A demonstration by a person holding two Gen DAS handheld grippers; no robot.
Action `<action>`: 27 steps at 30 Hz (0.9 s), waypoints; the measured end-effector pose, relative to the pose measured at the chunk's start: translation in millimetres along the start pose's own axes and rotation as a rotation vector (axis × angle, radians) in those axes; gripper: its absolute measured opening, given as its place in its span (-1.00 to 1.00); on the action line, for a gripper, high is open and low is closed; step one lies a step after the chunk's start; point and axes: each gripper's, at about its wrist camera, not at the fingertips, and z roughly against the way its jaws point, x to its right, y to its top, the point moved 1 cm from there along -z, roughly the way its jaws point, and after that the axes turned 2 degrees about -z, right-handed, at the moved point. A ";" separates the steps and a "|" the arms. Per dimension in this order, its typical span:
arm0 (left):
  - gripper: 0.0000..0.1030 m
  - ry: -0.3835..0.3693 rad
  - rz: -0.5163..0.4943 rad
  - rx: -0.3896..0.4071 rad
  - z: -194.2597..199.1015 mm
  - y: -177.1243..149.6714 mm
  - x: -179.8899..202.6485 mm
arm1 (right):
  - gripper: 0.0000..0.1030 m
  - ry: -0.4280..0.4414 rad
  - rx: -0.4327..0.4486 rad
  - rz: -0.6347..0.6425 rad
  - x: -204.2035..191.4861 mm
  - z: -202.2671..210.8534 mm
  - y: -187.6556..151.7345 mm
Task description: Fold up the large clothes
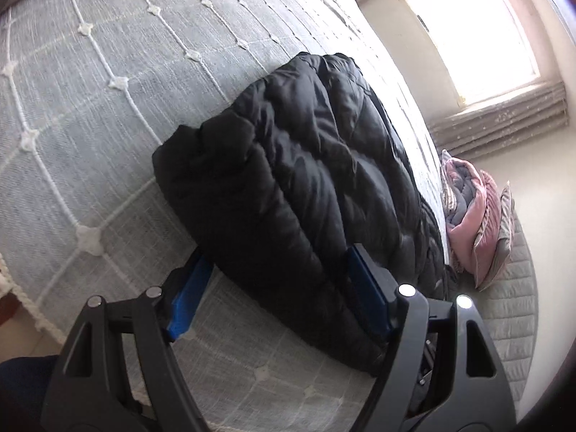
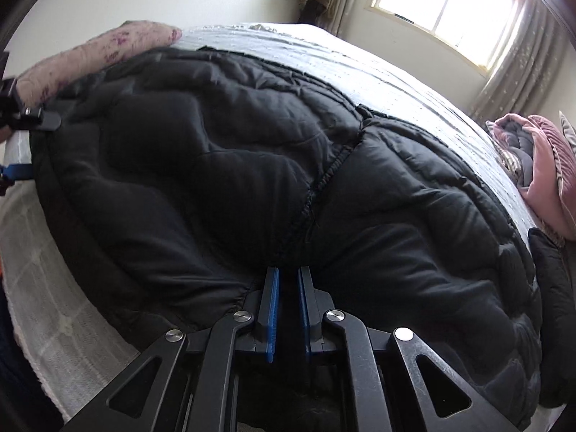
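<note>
Nearest the lens in the right wrist view, the right gripper (image 2: 288, 277) has its two blue-padded fingers drawn almost together, pinching a fold of the black puffer jacket (image 2: 252, 165) at the jacket's near edge. The cloth between the pads is dark and hard to separate from the shadow, yet the quilting puckers toward the fingertips. From here the jacket fills most of the view, with a stitched seam running up from the grip.

In the left wrist view, the left gripper (image 1: 277, 270) has its fingers spread wide, one on each side of the narrow near end of the jacket (image 1: 298, 165). The left pad lies low against the bedspread (image 1: 90, 115) just beside the jacket; the right pad sits against the jacket's upper side. Whether either pad presses the cloth cannot be told.

The jacket lies in a bulky bundle along the bed's edge toward the window (image 1: 471, 32); its far side is hidden by its own bulk. Beyond that edge, a pile of pink and grey bedding (image 1: 475, 216) rests on a quilted grey surface, partly cut off by the bed. A floral pillow (image 2: 90, 57) shows at the bed's far left corner, blurred. At the left rim of the right wrist view, part of the left gripper appears, mostly cut off.
</note>
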 end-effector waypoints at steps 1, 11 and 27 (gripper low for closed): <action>0.48 -0.007 0.001 0.004 -0.2 1.4 0.8 | -0.81 0.002 -0.002 0.005 -0.1 -0.9 0.3; 0.48 -0.008 0.078 0.037 -15.0 9.5 3.1 | -0.79 0.102 0.093 -0.305 75.9 29.0 9.9; 0.19 -0.049 0.173 0.100 -15.4 9.2 -9.6 | -0.87 0.144 0.153 -0.251 49.2 -4.7 66.5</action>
